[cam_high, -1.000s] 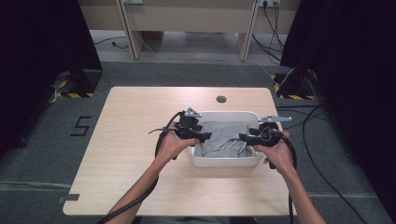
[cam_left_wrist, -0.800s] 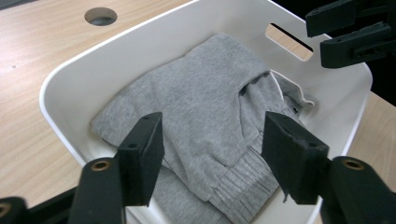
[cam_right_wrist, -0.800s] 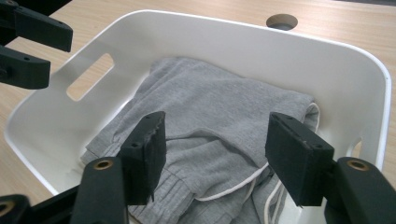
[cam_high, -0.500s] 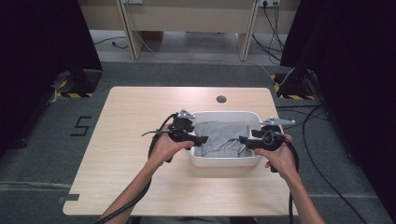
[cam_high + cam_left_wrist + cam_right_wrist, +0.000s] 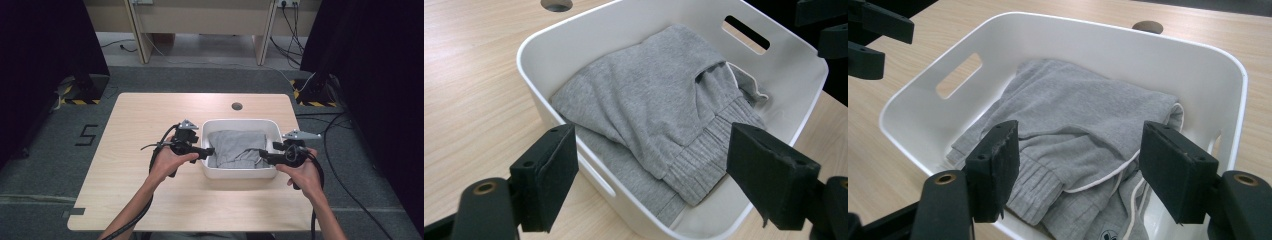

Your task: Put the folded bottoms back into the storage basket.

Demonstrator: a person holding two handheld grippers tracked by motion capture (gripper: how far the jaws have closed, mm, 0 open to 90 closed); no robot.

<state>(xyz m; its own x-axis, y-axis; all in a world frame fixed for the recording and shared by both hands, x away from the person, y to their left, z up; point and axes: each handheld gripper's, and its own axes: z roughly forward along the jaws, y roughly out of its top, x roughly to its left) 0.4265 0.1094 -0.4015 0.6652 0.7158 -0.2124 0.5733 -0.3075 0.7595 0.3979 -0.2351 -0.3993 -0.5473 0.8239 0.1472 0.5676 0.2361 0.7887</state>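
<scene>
the folded grey sweatpants (image 5: 235, 148) lie in the white plastic bin (image 5: 239, 172). the left gripper (image 5: 210, 151) has just been opening, jaws spread and holding nothing. the right gripper (image 5: 262, 155) is likewise released.

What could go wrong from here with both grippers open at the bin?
1. The white drawstring loops loose on the grey garment; a jaw of the right gripper could snag it on withdrawal.
2. The left gripper has just been opening, nothing clamped, and straddles the white bin wall; a careless pull might drag or tip the bin.
3. The garment is bunched toward one end and may unfold.
</scene>
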